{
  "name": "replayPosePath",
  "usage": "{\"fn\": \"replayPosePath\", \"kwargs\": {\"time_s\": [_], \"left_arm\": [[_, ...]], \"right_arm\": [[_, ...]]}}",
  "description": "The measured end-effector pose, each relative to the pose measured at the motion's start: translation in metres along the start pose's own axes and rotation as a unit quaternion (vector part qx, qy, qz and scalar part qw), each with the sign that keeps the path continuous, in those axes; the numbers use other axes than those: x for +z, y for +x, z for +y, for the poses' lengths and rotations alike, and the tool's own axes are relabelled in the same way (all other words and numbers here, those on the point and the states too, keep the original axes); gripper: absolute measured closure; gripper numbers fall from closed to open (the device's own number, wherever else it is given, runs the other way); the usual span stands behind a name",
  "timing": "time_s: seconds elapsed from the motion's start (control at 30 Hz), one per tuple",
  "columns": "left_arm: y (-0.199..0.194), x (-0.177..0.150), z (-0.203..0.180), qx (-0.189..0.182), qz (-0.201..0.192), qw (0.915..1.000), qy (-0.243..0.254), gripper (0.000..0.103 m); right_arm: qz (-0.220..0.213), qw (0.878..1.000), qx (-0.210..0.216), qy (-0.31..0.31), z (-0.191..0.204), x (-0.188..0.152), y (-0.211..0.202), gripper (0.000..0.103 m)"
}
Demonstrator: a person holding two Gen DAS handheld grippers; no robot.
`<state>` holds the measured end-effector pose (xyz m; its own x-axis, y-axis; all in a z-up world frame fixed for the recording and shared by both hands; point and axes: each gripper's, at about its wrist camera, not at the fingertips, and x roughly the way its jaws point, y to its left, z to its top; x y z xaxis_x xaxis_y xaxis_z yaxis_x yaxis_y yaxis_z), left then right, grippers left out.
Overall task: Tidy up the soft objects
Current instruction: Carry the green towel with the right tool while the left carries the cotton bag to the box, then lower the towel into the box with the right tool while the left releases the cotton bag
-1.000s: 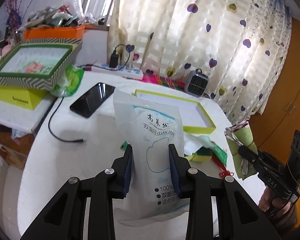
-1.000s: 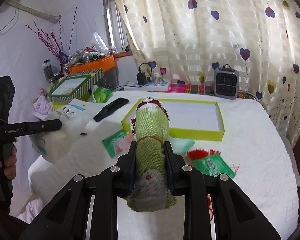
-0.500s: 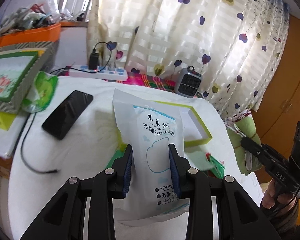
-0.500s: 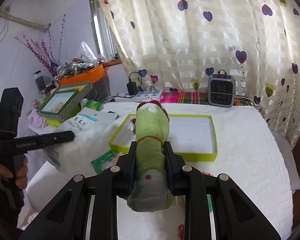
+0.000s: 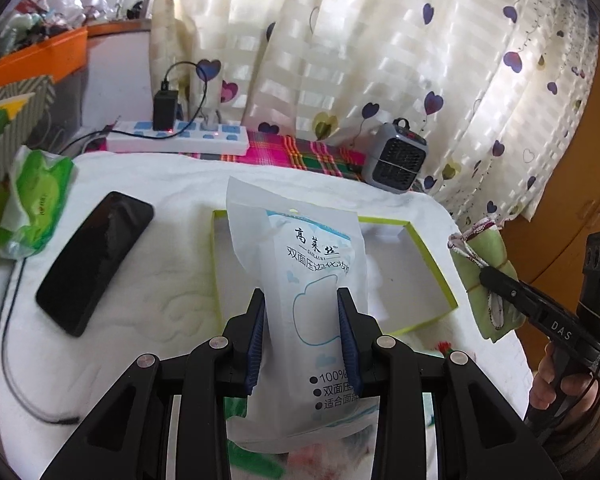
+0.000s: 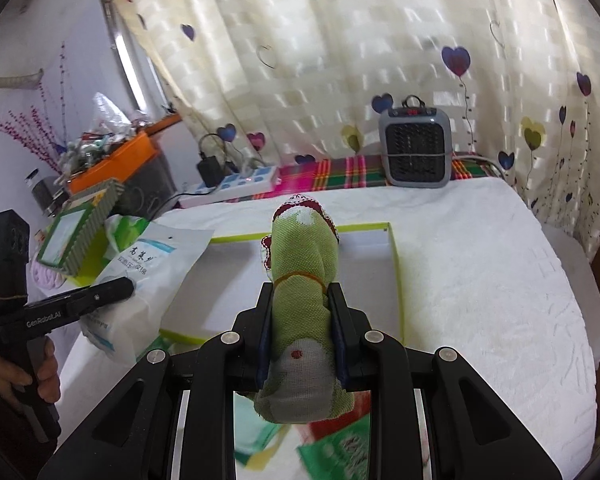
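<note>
Here, in the left wrist view, the left gripper (image 5: 302, 320) is clamping a soft white plastic pouch (image 5: 308, 280) printed with blue Chinese lettering, its blue pads pressing into both sides so the pouch is standing upright over the near part of a shallow white tray with a lime-green rim (image 5: 432, 264). The tray is lying on a quilted white cloth (image 5: 172, 296) covering the table. To the left a glossy black phone (image 5: 96, 268) is lying flat, with a crinkly green tissue pack (image 5: 32, 204) beyond it at the left edge. Farther back a white power strip (image 5: 180, 140) with a black charger is sitting beside a plaid cloth (image 5: 300, 154), and a small grey heater (image 5: 398, 164) is standing in front of the heart-print curtain (image 5: 380, 60). At the far right the right gripper (image 5: 486, 276) is pinching a green knitted sock bundle (image 5: 480, 256) beside the tray's right edge, a hand (image 5: 556, 384) gripping its handle.

Now in the right wrist view, the right gripper (image 6: 302, 312) is squeezing that rolled sock bundle (image 6: 300, 280), a band cinching its middle, above the tray (image 6: 394, 264). At left the left gripper (image 6: 120, 288) is pressing into the pouch (image 6: 148, 280), which is overlapping the tray's left rim. The heater (image 6: 416, 148) is standing far behind; blurred green packets (image 6: 336, 452) are lying near the bottom.
</note>
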<state>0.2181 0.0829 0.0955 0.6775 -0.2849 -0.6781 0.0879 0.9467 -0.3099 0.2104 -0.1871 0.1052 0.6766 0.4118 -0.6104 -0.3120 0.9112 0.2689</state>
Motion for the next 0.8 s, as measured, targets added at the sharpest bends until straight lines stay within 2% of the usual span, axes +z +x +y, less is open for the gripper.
{"fn": "replayPosePath", "kwargs": {"time_s": [0.4, 0.8], "left_arm": [[0.058, 0.018, 0.0, 0.006, 0.031, 0.9995, 0.01, 0.071], [0.096, 0.023, 0.011, 0.016, 0.051, 0.9985, 0.009, 0.071]], "right_arm": [[0.047, 0.999, -0.014, 0.01, -0.028, 0.015, 0.061, 0.077], [0.077, 0.997, -0.029, 0.008, -0.04, 0.02, 0.111, 0.077]]}}
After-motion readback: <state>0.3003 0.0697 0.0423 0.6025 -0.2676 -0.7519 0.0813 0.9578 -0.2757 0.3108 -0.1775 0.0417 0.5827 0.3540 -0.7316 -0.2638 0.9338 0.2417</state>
